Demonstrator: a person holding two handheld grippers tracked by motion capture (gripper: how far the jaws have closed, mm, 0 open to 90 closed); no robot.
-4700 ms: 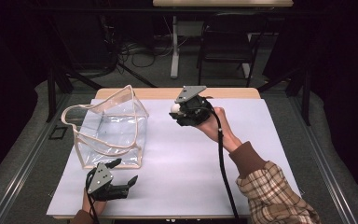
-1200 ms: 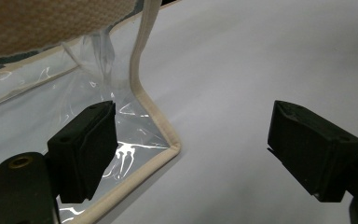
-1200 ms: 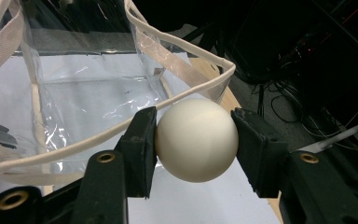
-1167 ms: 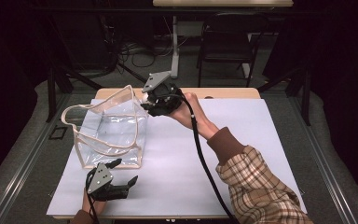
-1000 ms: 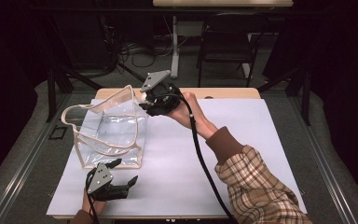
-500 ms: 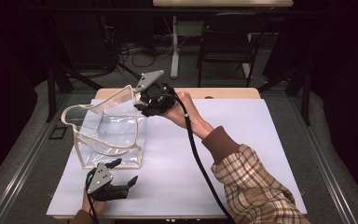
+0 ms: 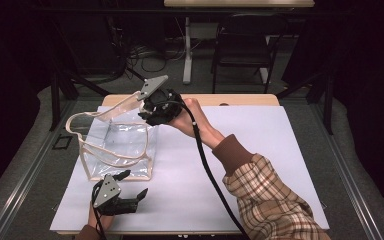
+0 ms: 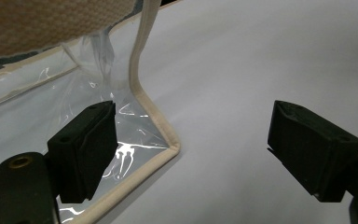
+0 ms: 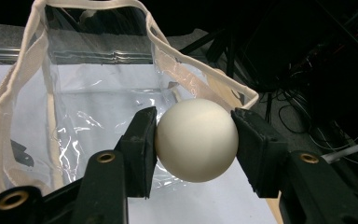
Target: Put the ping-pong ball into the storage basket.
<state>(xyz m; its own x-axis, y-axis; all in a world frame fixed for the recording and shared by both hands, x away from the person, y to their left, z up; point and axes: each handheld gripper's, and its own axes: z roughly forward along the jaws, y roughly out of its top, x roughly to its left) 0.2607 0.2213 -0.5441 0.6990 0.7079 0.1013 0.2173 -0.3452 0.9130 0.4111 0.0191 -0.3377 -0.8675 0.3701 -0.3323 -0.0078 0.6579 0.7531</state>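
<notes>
— Between the two black pads of the right gripper (image 9: 193, 140), what is sitting there?

— A smooth cream-white ball (image 9: 196, 139) is sitting there, and both pads are pressing on its sides, so that gripper is clamping the ball. No writing or logo is showing on the ball's surface.

— Where is it hanging?

— Seen from the high view, the right gripper (image 7: 156, 107) is hovering at the far right corner of the clear plastic tote bag (image 7: 117, 145), above its rim. The ball is lying in front of the bag's open top in the right gripper view, with the cream webbing handles looping behind it.

— Any label on the bag?

— None is readable; its clear walls are only reflecting light, and the cream trim is plain.

— And the other hand?

— The left gripper (image 7: 122, 202) is resting low on the white sheet covering the bench (image 7: 260, 165), just near the bag's front corner. Its jaws are standing wide apart, gripping nothing, with one pad just beside the bag's bottom corner (image 8: 170, 147).
</notes>
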